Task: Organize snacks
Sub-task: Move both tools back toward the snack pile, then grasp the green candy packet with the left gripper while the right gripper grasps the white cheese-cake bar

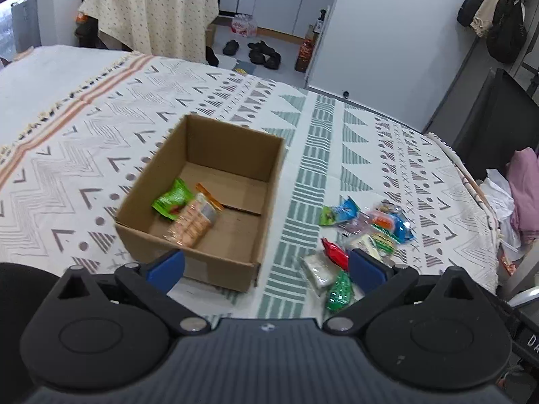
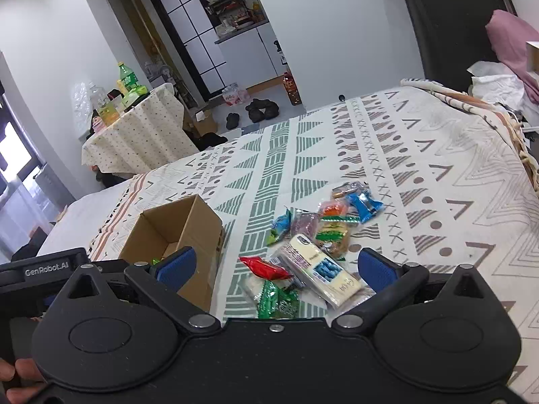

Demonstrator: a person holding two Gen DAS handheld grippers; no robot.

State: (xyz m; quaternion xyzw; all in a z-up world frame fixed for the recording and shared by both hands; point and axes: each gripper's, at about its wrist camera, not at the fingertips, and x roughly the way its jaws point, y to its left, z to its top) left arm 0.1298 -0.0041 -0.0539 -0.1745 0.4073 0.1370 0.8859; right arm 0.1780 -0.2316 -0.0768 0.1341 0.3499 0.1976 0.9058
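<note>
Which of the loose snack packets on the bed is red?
The red packet at the near left edge of the pile, beside the cardboard box. Its neighbours are green, white or blue; it alone is solid red.

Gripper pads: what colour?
Blue pads on black linkages, both tools; clearest in the right wrist view.
</note>
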